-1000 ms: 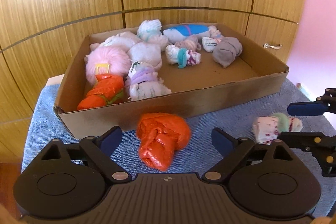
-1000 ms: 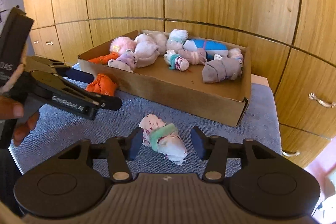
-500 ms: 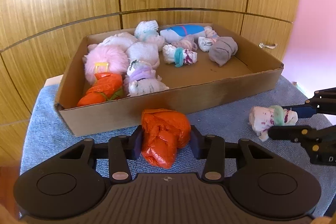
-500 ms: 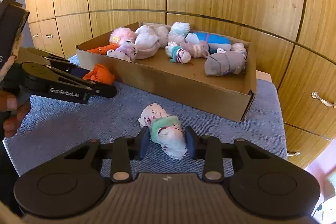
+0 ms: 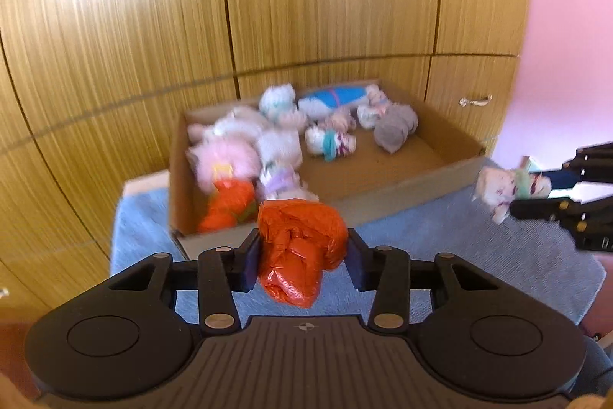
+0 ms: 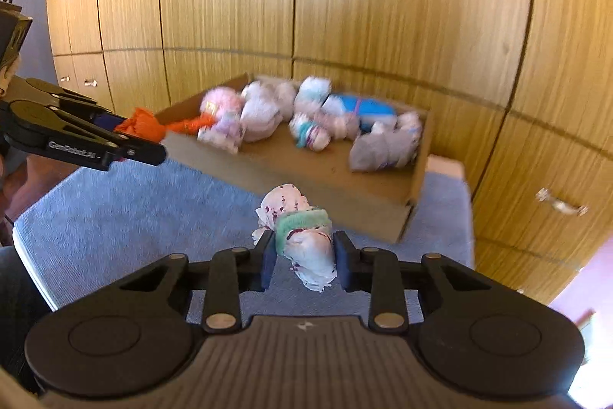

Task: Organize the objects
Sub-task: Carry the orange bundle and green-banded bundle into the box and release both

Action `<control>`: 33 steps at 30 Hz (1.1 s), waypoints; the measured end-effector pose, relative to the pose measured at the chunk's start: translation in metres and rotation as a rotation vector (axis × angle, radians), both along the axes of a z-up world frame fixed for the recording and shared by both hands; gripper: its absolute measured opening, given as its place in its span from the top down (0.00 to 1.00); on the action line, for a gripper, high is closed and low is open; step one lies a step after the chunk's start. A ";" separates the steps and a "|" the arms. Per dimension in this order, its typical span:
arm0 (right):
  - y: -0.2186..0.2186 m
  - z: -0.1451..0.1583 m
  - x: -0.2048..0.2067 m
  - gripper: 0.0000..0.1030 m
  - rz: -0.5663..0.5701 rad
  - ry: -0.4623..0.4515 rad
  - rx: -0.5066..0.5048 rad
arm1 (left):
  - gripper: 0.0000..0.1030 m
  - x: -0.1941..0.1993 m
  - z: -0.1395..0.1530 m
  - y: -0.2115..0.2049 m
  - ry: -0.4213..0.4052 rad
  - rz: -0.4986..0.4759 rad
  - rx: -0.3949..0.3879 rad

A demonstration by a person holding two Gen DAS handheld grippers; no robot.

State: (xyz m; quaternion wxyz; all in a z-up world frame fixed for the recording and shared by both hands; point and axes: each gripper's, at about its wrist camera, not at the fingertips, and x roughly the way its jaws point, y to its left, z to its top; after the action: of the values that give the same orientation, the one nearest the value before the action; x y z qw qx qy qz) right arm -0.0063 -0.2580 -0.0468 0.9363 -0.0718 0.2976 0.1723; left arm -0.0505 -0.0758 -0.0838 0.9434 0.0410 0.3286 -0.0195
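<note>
My left gripper (image 5: 302,257) is shut on an orange crinkled bundle (image 5: 300,248), held up off the blue towel (image 5: 440,255) in front of the cardboard box (image 5: 383,202). My right gripper (image 6: 304,257) is shut on a white rolled sock bundle with a green band (image 6: 300,232), also lifted above the towel (image 6: 134,217). Each gripper shows in the other's view: the right gripper (image 5: 536,190) at the right edge with the white bundle (image 5: 505,184), the left gripper (image 6: 130,140) at the left with the orange bundle (image 6: 140,127). The box (image 6: 325,186) holds several rolled socks and soft bundles.
Wooden cupboard doors (image 5: 306,6) stand close behind the box, with a metal handle (image 6: 559,204) at the right. Inside the box lie a pink fluffy bundle (image 5: 224,156), an orange bundle (image 5: 230,204), a grey roll (image 5: 394,129) and a blue-white roll (image 5: 333,98). A person's hand (image 6: 7,79) holds the left gripper.
Both grippers closed on their bundles, the left on the orange one and the right on the white one, then lifted them off the towel. The box now appears lower and farther away.
</note>
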 end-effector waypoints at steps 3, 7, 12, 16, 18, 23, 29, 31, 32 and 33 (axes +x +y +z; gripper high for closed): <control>-0.011 0.023 -0.001 0.72 -0.011 -0.030 0.003 | 0.51 -0.002 0.019 -0.002 -0.016 -0.005 0.014; -0.025 0.051 0.000 0.72 -0.023 -0.069 -0.002 | 0.51 -0.001 0.040 -0.006 -0.033 0.001 0.032; -0.038 0.080 0.006 0.72 -0.028 -0.091 0.006 | 0.51 0.006 0.061 -0.011 -0.024 0.009 0.037; -0.036 0.091 0.015 0.72 -0.001 -0.098 -0.012 | 0.51 0.020 0.071 -0.021 -0.003 0.000 0.022; -0.032 0.093 0.021 0.72 0.012 -0.094 -0.019 | 0.51 0.027 0.073 -0.028 -0.001 -0.004 0.034; -0.022 0.095 0.034 0.72 0.053 -0.077 -0.037 | 0.51 0.046 0.075 -0.045 0.005 -0.036 0.059; -0.011 0.091 0.058 0.72 0.114 -0.015 -0.056 | 0.51 0.072 0.066 -0.055 0.052 -0.079 0.078; -0.011 0.089 0.065 0.72 0.131 0.015 -0.065 | 0.51 0.083 0.061 -0.054 0.086 -0.096 0.073; -0.010 0.087 0.072 0.72 0.138 0.040 -0.065 | 0.51 0.089 0.058 -0.054 0.112 -0.107 0.072; -0.010 0.085 0.078 0.72 0.144 0.061 -0.065 | 0.51 0.096 0.056 -0.052 0.133 -0.116 0.065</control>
State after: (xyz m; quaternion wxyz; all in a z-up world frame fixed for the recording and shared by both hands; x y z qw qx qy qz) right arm 0.0716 -0.2682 0.0380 0.9091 -0.1179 0.3256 0.2316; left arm 0.0458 -0.1280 -0.0279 0.9150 0.0891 0.3880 -0.0659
